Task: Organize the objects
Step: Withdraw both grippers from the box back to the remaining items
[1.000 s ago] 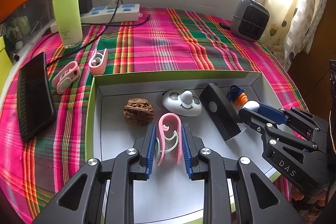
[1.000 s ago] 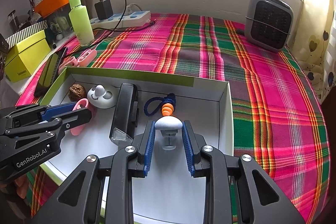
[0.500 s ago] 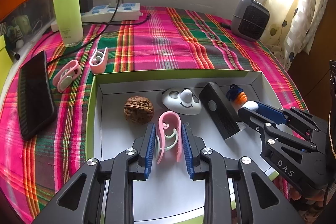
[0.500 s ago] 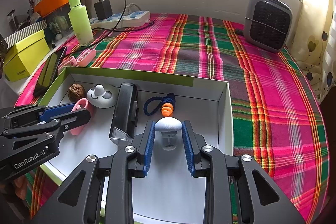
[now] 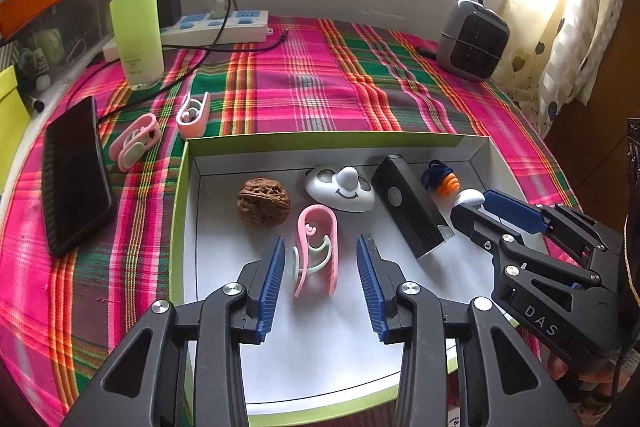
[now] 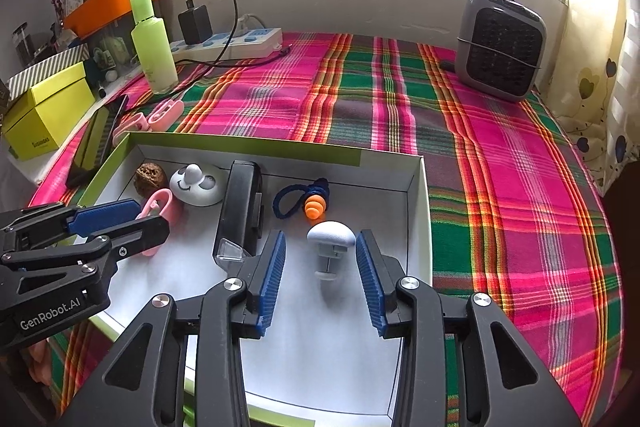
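Observation:
A shallow white box with a green rim [image 5: 180, 195] [image 6: 418, 211] lies on the plaid cloth. Inside it my left gripper [image 5: 321, 269] is opening; a pink clip [image 5: 316, 247] lies on the box floor between its blue pads, free of both. My right gripper [image 6: 320, 267] is opening too, with a white mushroom-shaped clamp [image 6: 331, 247] resting between its pads, untouched. Also in the box are a walnut [image 5: 263, 201], a white smiling-face piece [image 5: 340, 187], a black rectangular device [image 5: 412, 211] and an orange earplug on a blue cord [image 6: 313, 205].
Two more pink clips [image 5: 134, 143] [image 5: 194, 115] lie on the cloth left of the box, beside a black phone [image 5: 76, 175]. A green bottle [image 5: 136, 23], power strip [image 5: 216, 25] and small grey heater [image 5: 472, 39] stand at the back. A yellow box [image 6: 44, 111] sits far left.
Both grippers have spread their pads apart. The pink clip and the white clamp, gripped before, now lie loose on the box floor. Neither hand has shifted.

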Demonstrator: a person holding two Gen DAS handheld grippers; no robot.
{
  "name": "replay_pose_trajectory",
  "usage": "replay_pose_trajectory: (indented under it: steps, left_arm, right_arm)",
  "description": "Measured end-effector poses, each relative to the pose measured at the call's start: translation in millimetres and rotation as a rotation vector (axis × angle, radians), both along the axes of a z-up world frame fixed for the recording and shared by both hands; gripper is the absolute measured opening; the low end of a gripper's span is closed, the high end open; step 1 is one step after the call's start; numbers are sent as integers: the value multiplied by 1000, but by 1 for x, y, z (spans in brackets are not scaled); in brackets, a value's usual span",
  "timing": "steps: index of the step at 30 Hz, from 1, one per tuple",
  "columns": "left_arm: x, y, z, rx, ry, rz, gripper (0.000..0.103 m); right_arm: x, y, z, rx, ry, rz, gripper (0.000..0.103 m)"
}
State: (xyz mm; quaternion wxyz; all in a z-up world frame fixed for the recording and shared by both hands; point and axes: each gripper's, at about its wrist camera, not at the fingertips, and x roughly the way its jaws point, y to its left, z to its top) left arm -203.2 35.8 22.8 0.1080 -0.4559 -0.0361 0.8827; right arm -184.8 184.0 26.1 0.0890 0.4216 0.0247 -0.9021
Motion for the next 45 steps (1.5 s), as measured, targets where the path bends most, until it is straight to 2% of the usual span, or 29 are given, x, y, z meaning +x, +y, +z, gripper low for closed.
replay_pose_trajectory:
  steps: [15, 23, 29, 45]
  left_arm:
    - [24, -6, 16, 3, 40, 29, 39]
    - [40, -6, 27, -34, 88, 40, 39]
    - [50, -10, 31, -10, 91, 43, 40]
    - [78, -16, 29, -9, 98, 53, 40]
  right_arm:
    - [20, 1, 13, -3, 36, -16, 39]
    - [32, -2, 18, -3, 52, -15, 39]
    - [46, -7, 24, 2, 71, -9, 39]
    - [80, -7, 28, -29, 92, -6, 39]
